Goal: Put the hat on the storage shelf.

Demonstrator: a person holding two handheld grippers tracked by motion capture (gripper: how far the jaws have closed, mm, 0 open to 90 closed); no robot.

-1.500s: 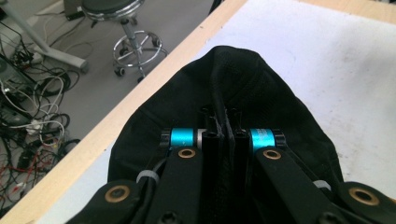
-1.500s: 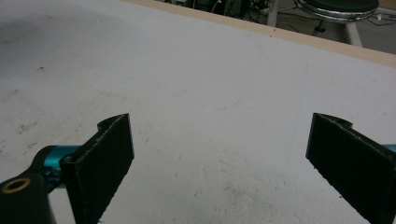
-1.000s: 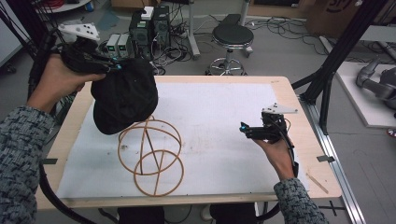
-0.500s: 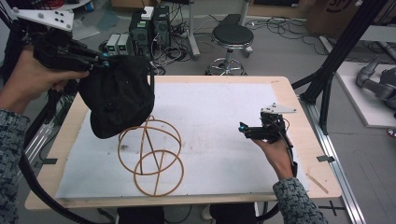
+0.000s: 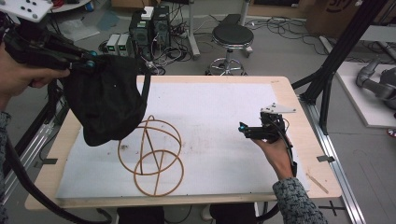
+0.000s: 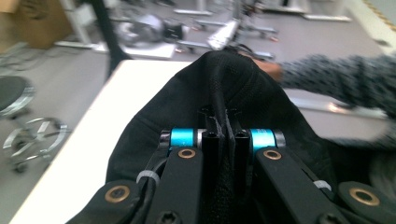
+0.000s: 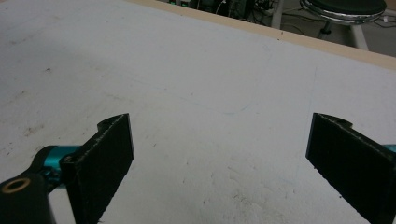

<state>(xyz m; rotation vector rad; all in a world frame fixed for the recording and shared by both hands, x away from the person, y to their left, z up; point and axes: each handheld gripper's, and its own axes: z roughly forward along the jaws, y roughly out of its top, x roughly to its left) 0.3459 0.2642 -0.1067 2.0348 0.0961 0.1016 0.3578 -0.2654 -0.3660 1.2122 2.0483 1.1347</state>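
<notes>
Here black bag (image 6: 261,100) pinched between left gripper (image 6: 223,135) jaws.

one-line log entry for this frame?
left gripper: shut on black cap, lifted | right gripper: open, idle | wire stand: bare

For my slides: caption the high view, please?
Left gripper lifts a black fabric cap above a wire stand; right gripper waits open.

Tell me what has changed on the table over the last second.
The left gripper, shut on the black cloth bag, has risen and pulled back to the left, lifting the bag off the wire ring frame, which now stands uncovered. The frame and the open right gripper stayed where they were.
</notes>
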